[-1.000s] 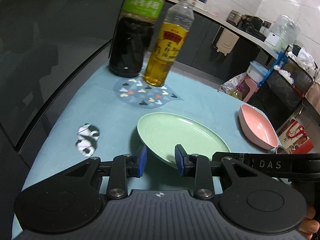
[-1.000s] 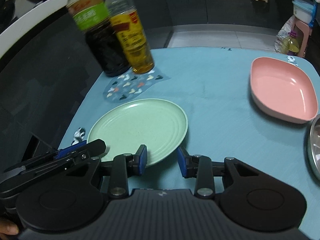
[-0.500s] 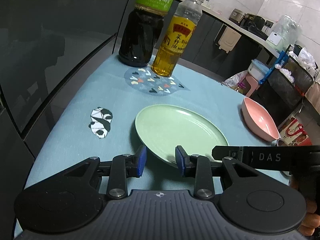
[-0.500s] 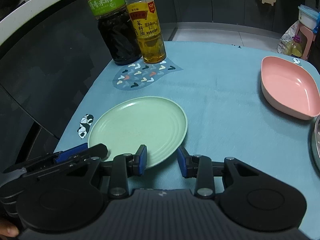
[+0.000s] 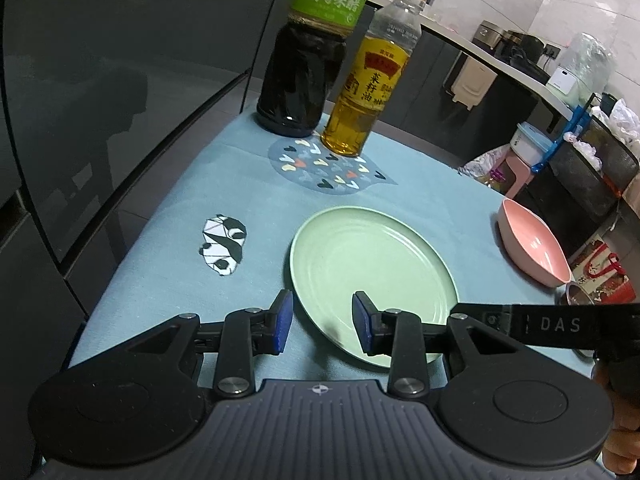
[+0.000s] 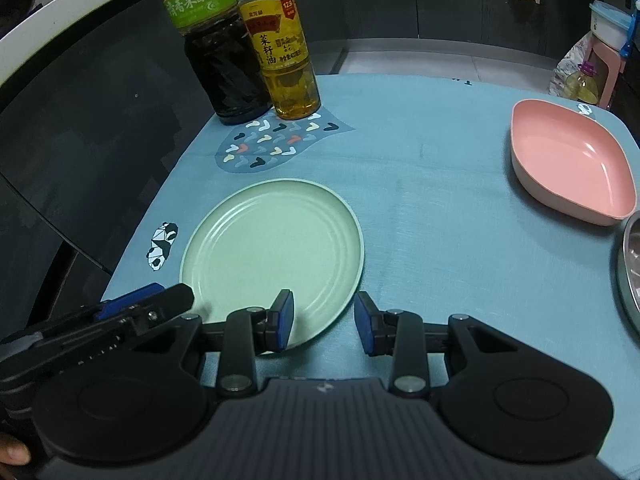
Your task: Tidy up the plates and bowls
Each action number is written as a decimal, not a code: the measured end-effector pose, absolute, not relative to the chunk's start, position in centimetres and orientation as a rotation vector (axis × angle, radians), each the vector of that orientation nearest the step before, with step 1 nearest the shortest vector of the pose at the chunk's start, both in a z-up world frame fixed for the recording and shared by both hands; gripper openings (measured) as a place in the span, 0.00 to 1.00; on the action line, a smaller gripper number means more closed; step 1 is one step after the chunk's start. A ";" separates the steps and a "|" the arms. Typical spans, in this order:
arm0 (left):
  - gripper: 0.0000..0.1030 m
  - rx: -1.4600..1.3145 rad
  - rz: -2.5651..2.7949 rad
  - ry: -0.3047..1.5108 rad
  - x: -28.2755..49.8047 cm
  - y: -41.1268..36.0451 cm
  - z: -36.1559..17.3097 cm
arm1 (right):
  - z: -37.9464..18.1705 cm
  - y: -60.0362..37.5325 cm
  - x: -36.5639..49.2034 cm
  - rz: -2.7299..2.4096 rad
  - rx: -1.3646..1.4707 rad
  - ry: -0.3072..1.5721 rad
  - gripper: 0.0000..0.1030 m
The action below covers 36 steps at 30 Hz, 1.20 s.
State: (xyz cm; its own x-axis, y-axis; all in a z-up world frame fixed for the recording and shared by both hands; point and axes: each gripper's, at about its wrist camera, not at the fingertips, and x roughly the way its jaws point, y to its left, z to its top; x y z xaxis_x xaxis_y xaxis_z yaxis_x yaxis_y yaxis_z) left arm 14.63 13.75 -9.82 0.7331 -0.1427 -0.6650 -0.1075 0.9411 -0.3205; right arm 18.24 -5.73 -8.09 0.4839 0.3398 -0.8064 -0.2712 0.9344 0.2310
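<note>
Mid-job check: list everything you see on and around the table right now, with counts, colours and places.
plate: 1, green, near edge of table, in front of both grippers
dish: 1, pink, far right on table
metal bowl: 1, silver, right edge, mostly cut off
vinegar bottle: 1, dark, green label, far left corner
oil bottle: 1, yellow, beside the vinegar bottle
tablecloth: 1, blue, covers table
left gripper: open, empty, jaws just been opening, over plate's near rim
right gripper: open, empty, at plate's near rim
</note>
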 end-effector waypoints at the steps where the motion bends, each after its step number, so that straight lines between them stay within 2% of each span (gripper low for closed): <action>1: 0.30 -0.350 -0.017 0.750 14.6 13.7 -9.7 | -8.0 -5.8 18.2 0.372 0.078 0.998 0.21; 15: 0.32 -0.288 -0.051 0.734 14.9 10.3 -7.4 | -7.1 -10.2 17.9 0.330 0.154 0.969 0.22; 23: 0.33 -0.219 -0.088 0.744 15.5 6.4 -6.2 | -6.5 -14.7 18.5 0.286 0.240 0.930 0.22; 26: 0.37 -0.193 -0.097 0.744 15.8 4.7 -5.6 | -5.7 -16.6 18.7 0.267 0.271 0.888 0.24; 36: 0.37 -0.126 -0.112 0.733 16.8 -0.4 -3.8 | -5.3 -21.0 19.8 0.246 0.337 0.839 0.25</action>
